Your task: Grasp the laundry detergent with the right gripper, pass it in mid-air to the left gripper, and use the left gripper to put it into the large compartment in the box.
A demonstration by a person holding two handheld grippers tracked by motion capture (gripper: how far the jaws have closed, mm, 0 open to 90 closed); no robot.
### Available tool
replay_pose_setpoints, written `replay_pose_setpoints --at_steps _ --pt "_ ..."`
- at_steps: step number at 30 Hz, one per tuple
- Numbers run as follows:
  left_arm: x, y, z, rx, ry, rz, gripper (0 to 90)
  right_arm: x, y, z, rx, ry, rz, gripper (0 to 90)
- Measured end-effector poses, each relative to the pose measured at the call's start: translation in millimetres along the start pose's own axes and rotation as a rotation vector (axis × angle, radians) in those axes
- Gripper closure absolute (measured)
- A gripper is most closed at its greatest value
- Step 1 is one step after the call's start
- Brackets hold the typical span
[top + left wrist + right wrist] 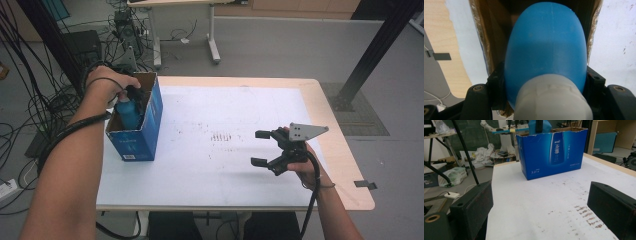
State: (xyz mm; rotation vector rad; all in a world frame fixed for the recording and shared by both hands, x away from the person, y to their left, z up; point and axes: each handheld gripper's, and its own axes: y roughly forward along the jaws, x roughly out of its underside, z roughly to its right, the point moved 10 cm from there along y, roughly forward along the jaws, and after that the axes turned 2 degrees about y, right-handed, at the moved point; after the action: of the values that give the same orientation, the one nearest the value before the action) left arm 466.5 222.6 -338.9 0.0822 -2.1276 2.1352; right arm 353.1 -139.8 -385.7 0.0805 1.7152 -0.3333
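Blue bottle (128, 111) sits partly inside the open cardboard box (150, 131).

Blue box (551, 152), long side: "5.0" printed in white near the lower left corner. Other print on that side too small to read

Left claw (544, 82) clamps blue bottle (546, 47) (inside cardboard box (489, 37)).
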Motion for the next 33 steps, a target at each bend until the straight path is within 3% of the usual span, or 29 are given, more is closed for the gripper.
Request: replay_pose_setpoints --at_steps 18,33 --pt "3.0 23.6 -5.5 -0.002 -0.003 -0.033 37.3 2.7 -1.3 0.5 0.007 0.005 0.001 6.5" --pt "3.3 30.6 -4.8 0.001 -0.001 -0.038 37.2 3.4 -0.7 -0.1 0.009 0.006 0.0 6.6"
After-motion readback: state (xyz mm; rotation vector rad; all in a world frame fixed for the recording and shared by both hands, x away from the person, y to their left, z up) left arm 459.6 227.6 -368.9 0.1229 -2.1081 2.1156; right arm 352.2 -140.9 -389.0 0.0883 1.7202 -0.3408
